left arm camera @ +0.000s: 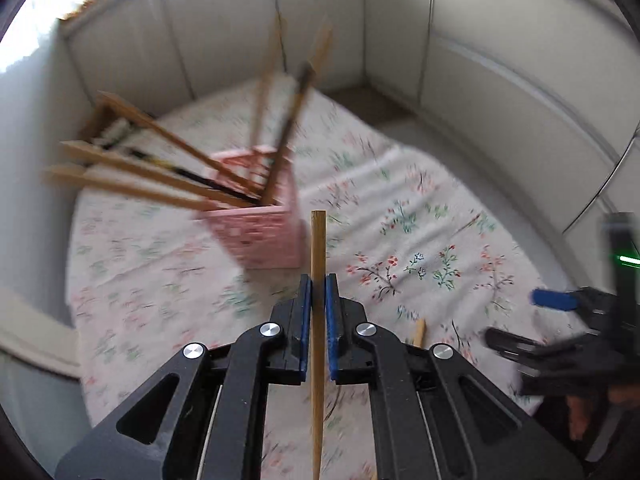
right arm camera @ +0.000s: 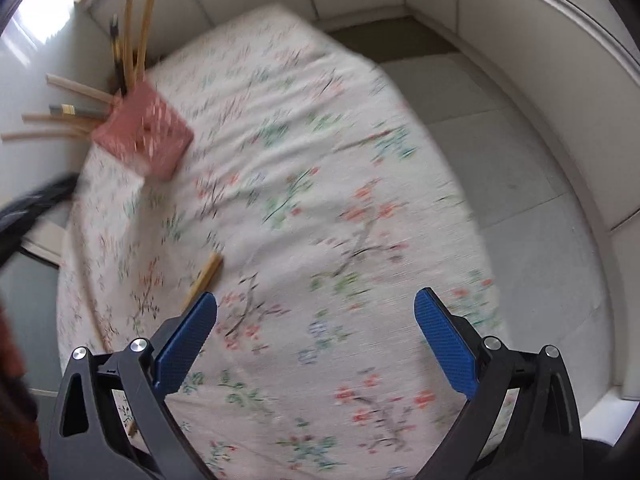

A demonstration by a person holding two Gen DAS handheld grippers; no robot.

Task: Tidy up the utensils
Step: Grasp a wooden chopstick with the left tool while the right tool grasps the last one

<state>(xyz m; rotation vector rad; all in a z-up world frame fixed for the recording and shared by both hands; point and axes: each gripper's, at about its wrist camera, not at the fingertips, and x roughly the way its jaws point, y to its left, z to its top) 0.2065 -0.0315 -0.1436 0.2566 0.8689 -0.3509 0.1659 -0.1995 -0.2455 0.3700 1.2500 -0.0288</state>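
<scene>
My left gripper [left arm camera: 319,280] is clenched on a single pale wooden chopstick [left arm camera: 318,264], its blue pads [left arm camera: 306,312] pressed against the stick from both sides; the stick stands upright between them, its squared top poking above the fingertips and its lower length running down out of frame. My right gripper [right arm camera: 316,312] is released, blue pads [right arm camera: 188,344] spread wide with nothing between them, hovering over the floral-patterned white cloth [right arm camera: 320,200] that covers the counter. Both views are smeared by motion, so fine detail is hard for me to read. One more wooden chopstick [right arm camera: 204,276] lies flat on the cloth just beyond my right gripper's left finger, which hides its near end; in the left view only its tip [left arm camera: 419,332] peeks out behind the gripper. Further back sits the pink perforated plastic holder [left arm camera: 260,228], already bristling with wooden chopsticks [left arm camera: 152,176] and a dark-handled one that lean outward in several directions. White panelled walls [left arm camera: 500,60] ring the counter, and the right gripper shows as a dark blur at the left view's right edge.
</scene>
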